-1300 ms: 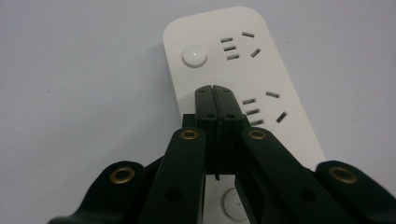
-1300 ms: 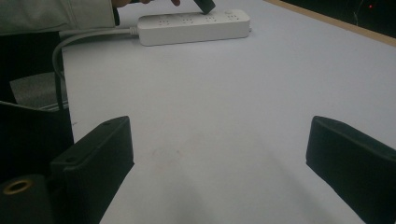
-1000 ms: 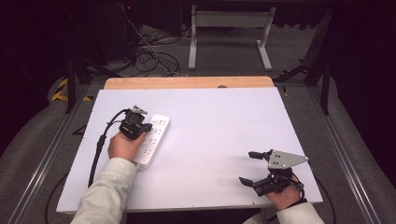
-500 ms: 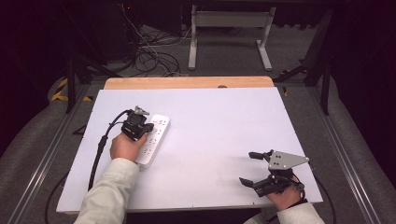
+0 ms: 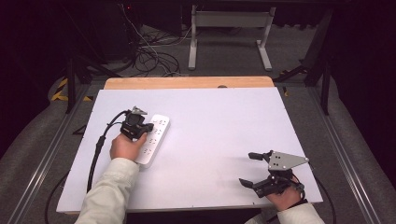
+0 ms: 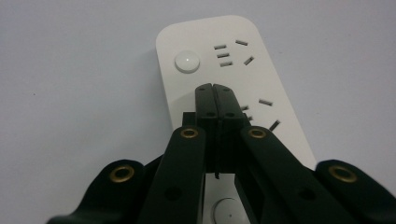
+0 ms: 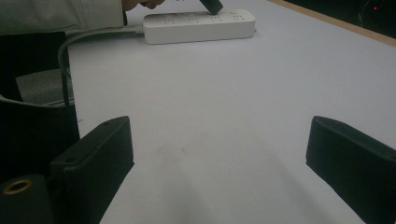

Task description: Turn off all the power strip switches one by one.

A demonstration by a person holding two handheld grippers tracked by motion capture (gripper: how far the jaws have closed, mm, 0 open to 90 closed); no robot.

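Power strip (image 6: 233, 70): white plastic, smooth, slight sheen; round button (image 6: 187, 61) glossier. Left gripper (image 6: 215, 88): black plastic, matt, w/ brass-look rivets. Right gripper (image 5: 252, 169): same matt black, topped by grey matt plate, prob. metal. Table (image 5: 224, 121): pale matt sheet, smooth; bare wood seen at far edge (image 5: 187, 82). Sleeve (image 5: 112, 191): light cloth.

My power strip (image 5: 153, 139) is plain white, with dark slot marks in groups along its top and two round white buttons. It lies on my desk (image 5: 224, 140), whose top is pale lilac-grey and unpatterned, with a light wood edge along the far side. Both grippers are black: the left gripper (image 6: 215, 91) has brass-coloured rivets on its arms, and the right gripper (image 5: 252, 170) carries a grey plate. My sleeves (image 5: 109, 196) are cream. The floor (image 5: 28, 158) is grey, with a yellow-and-black striped patch at far left.
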